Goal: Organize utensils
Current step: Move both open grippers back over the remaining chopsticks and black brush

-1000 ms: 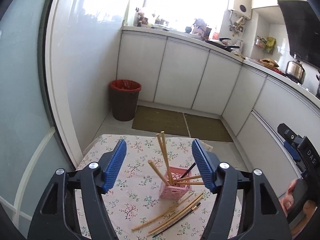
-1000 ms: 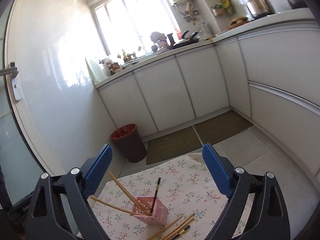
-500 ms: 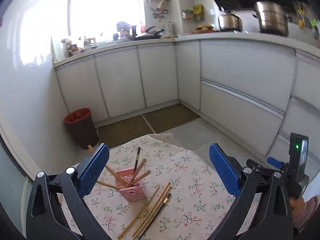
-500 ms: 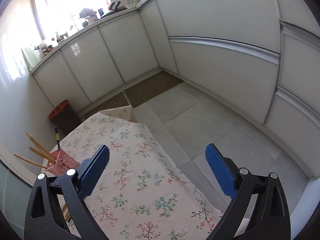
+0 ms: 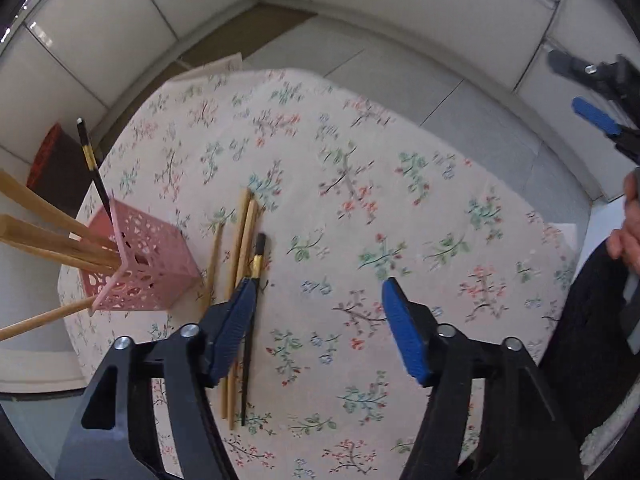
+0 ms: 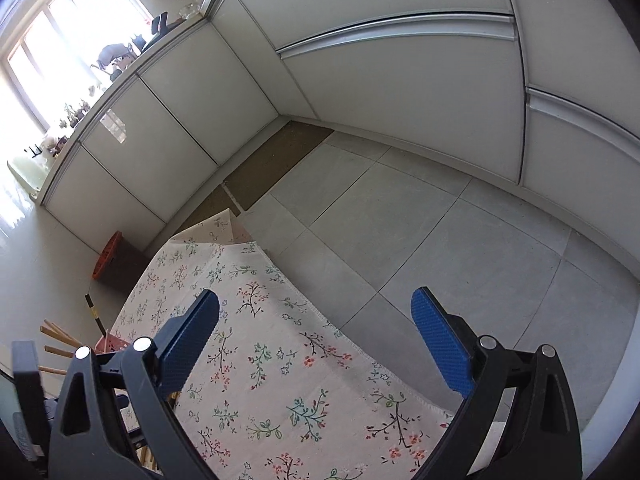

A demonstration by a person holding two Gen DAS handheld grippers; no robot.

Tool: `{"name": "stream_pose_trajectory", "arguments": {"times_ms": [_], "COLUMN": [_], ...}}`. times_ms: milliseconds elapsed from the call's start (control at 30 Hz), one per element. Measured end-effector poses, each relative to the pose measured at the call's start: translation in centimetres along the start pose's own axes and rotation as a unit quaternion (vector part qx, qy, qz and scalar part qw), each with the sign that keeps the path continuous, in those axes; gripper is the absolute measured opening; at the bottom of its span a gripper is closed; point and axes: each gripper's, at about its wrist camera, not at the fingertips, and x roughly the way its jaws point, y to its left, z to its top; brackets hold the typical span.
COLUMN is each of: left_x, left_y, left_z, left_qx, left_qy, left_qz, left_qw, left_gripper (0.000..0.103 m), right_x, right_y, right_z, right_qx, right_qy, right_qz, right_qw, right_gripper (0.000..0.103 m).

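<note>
A pink perforated holder stands on the floral tablecloth at the left, with several wooden chopsticks and one black chopstick in it. Beside it lie loose wooden chopsticks and a black chopstick flat on the cloth. My left gripper is open and empty, just above the loose ones; its left finger covers part of them. My right gripper is open and empty over the table's right edge. The holder peeks out at the lower left there.
White kitchen cabinets run around the room, with a grey tile floor and a brown mat. A brown bin with a red liner stands beyond the table. The right gripper also shows at the left wrist view's right edge.
Both cameras have tilted down and swung toward the table. My left gripper has come down close over the loose chopsticks. Both grippers stay open.
</note>
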Motion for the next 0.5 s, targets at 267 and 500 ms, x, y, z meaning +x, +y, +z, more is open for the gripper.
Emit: {"name": "stream_pose_trajectory", "arguments": {"times_ms": [267, 500], "left_x": [6.1, 8.8], "left_y": [-1.2, 1.2], "left_z": [0.8, 2.9], "left_qx": [0.099, 0.077], "left_qy": [0.099, 0.154], "left_qz": [0.073, 0.053], "left_qw": [0.9875, 0.9837], "left_gripper": [0.028, 0.029], "right_x": [1.1, 2.1], "right_y": [-0.6, -2.0], "right_z": [0.2, 0.5], "right_qx": [0.039, 0.085], "right_qy": [0.031, 0.057], "right_qz": [0.029, 0.039], "right_qw": [0.998, 0.994], "right_gripper": [0.094, 0.094]}}
